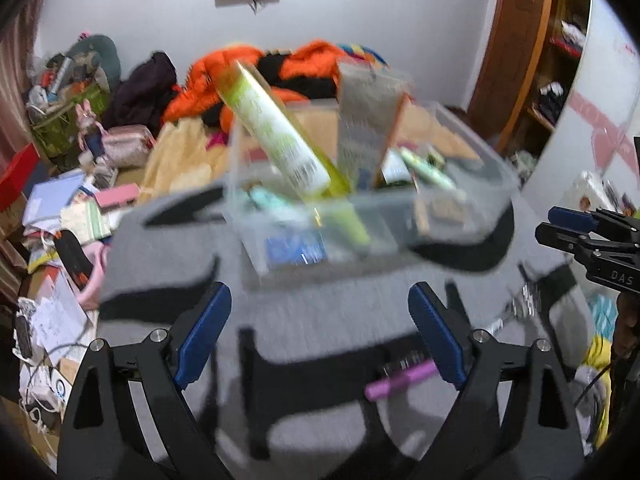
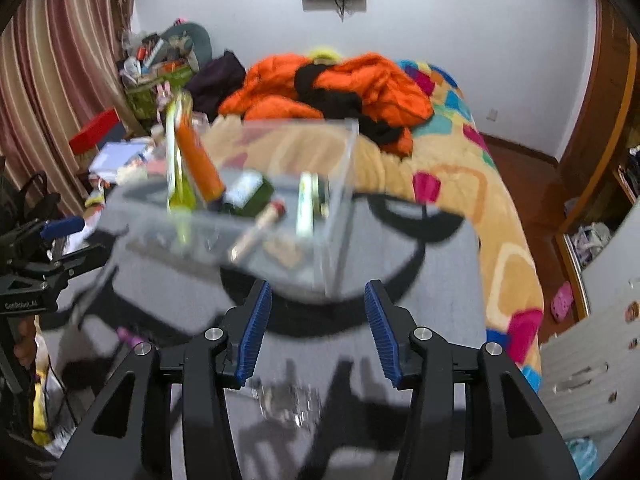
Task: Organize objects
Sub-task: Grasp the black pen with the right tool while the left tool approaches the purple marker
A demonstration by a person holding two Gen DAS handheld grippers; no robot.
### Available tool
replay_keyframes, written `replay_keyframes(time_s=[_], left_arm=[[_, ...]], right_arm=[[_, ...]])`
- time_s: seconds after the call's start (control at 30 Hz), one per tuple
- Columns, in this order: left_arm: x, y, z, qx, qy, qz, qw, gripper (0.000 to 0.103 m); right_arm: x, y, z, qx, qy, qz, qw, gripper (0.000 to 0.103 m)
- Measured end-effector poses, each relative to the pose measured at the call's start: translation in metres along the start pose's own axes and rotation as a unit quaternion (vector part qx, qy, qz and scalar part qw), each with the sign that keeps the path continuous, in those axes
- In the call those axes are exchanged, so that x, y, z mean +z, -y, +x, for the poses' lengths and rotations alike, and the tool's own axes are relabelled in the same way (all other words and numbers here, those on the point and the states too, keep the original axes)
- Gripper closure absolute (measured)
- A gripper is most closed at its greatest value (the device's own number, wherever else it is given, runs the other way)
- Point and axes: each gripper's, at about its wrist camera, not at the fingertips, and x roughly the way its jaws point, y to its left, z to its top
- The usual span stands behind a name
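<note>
A clear plastic box stands on a grey cloth with black shapes. A green-white tube, a grey carton and several small items lean inside it. My left gripper is open in front of the box, with nothing between its blue pads. A purple pen-like thing lies on the cloth near its right finger. My right gripper is open before the box, its jaws narrower and empty. A small clear shiny object lies below it. An orange tube stands in the box.
Orange and black clothes are heaped on a patterned blanket behind the box. Papers, boxes and a green basket crowd the left. A wooden wardrobe and a white drawer unit stand on the right.
</note>
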Motion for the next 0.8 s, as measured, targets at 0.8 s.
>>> replay_keyframes(time_s=[0.8], left_arm=[[-0.049,0.015,0.023,-0.045,-0.082,0.006,0.9956,0.012]], right_arm=[[-0.070,-0.033,0.027,0.121,-0.089,0.010,0.989,0.055]])
